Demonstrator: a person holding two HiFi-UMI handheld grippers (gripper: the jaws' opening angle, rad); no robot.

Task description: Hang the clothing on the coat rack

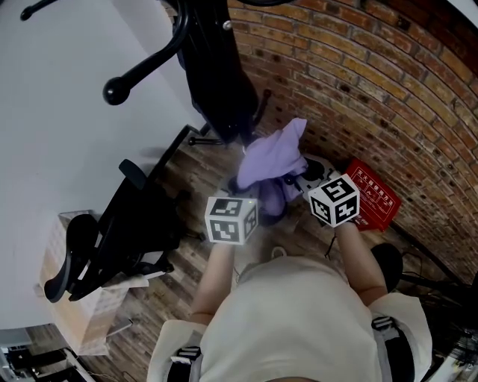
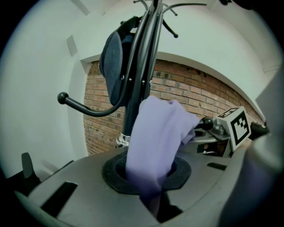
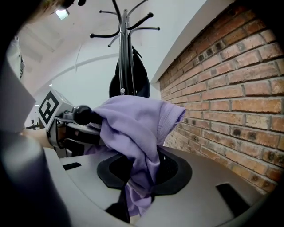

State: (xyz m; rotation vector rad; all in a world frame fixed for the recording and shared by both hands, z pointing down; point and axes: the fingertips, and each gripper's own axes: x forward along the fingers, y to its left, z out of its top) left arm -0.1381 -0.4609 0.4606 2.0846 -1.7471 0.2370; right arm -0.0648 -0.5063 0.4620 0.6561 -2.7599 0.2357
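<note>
The left claw (image 2: 153, 206) and right claw (image 3: 135, 206) each pinched the purple garment (image 1: 273, 158), held near the black coat rack (image 1: 215, 67).

A lilac garment (image 1: 272, 160), bunched and crumpled, hangs mid-air near the black coat rack (image 1: 146, 69), apparently clear of its hooks.

- Soft, even indoor light; the white wall (image 1: 60, 112) behind the coat rack (image 1: 216, 67) is bright, with no glare.
- A ceiling lamp (image 3: 62, 13) glows left of the rack's top.
- Both gripper views bulge strongly, with black corners and a blurred foreground.
</note>
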